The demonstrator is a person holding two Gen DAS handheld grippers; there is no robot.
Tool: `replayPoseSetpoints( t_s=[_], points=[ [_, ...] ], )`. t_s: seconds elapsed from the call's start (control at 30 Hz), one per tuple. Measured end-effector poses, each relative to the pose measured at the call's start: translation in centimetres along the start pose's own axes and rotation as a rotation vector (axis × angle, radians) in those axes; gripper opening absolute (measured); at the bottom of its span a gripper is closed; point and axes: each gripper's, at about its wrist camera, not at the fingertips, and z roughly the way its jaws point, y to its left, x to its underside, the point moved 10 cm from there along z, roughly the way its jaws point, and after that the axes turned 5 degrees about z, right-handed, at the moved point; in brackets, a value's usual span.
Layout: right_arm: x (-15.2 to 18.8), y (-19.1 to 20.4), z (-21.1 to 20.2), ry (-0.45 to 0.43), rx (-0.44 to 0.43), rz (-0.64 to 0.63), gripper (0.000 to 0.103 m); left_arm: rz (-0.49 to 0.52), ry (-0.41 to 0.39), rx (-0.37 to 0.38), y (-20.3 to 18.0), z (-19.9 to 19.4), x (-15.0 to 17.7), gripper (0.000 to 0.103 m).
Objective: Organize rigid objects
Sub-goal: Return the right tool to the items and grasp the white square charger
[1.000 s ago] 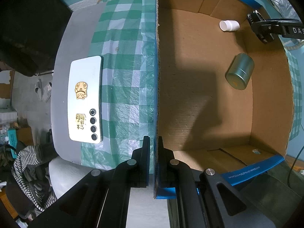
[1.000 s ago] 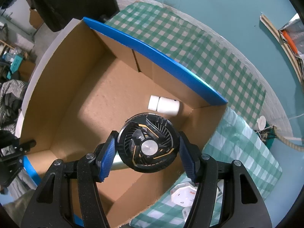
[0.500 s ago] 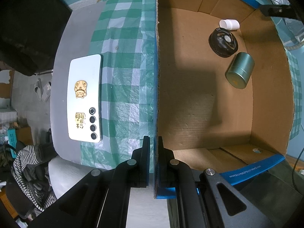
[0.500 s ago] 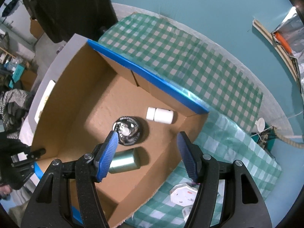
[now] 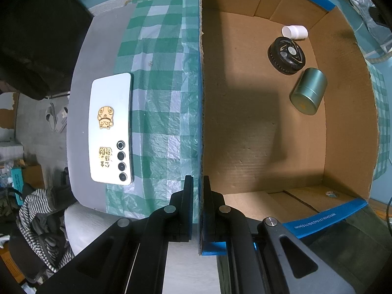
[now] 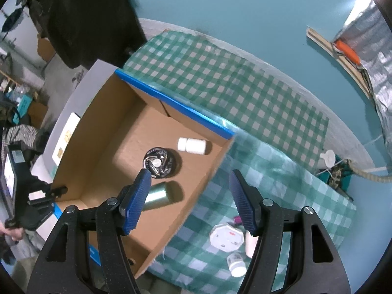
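Cardboard box (image 5: 269,132) walls are what your left gripper (image 5: 198,191) has hold of: its two black fingers are pressed together on the near end of the box's left wall, one finger outside and one inside. Your right gripper (image 6: 188,193) hangs above the box's right edge with its blue-padded fingers spread apart and nothing between them.

Nearest you on the checked cloth (image 6: 245,103), to the right of the box, lie a white octagonal plug (image 6: 226,237) and a small white bottle (image 6: 236,264), close together. On the grey table (image 5: 80,73) left of the box, a white phone (image 5: 111,128) lies flat, back upward, its right edge at the cloth's border.

Inside the box, three things sit toward the far right corner. The green metal tin (image 5: 308,90) lies on its side and is the nearest of them. Just beyond it the round black fan (image 5: 286,55) lies flat, close to the tin; whether they touch, you cannot tell. Farthest in, the white pill bottle (image 5: 294,31) lies on its side in the corner, just past the fan.
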Motion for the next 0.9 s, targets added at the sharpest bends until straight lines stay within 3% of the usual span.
replayPoseSetpoints(
  t_s=[0.5,0.9],
  points=[
    [3.3,-6.5,-1.9,-0.006,0.023,0.160,0.067,0.010,0.000,-0.009,-0.3,-0.2,-0.2,0.005],
    [7.5,-14.5,0.6,0.050,0.066,0.358,0.067,0.006,0.002,-0.010,-0.3,-0.1,-0.2,0.005]
  ],
)
